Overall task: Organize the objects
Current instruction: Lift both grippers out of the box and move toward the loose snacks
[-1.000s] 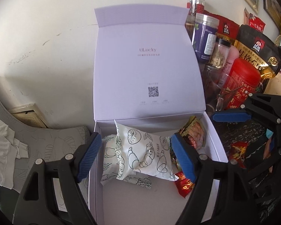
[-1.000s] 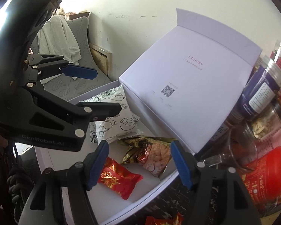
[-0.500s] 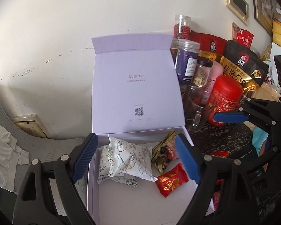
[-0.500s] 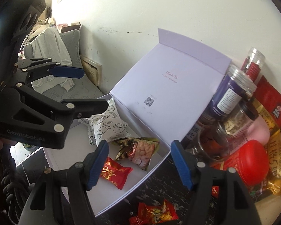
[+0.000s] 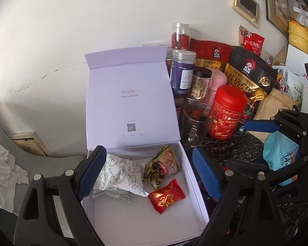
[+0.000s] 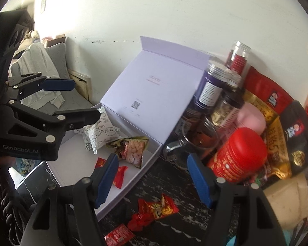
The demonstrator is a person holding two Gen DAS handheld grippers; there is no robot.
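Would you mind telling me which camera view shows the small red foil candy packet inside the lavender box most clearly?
The left wrist view: the small red foil candy packet lies whole and unobstructed on the floor of the lavender box. In the right wrist view, a blue-padded finger of the right tongs covers its middle, leaving only red ends visible.

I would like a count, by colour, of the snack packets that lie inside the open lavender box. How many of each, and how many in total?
Inside the open lavender cardboard box:
White packets printed with pastry drawings: 2, one partly under the other
Green-and-gold crinkled packet: 1
Red packet with gold print: 1
Total: 4
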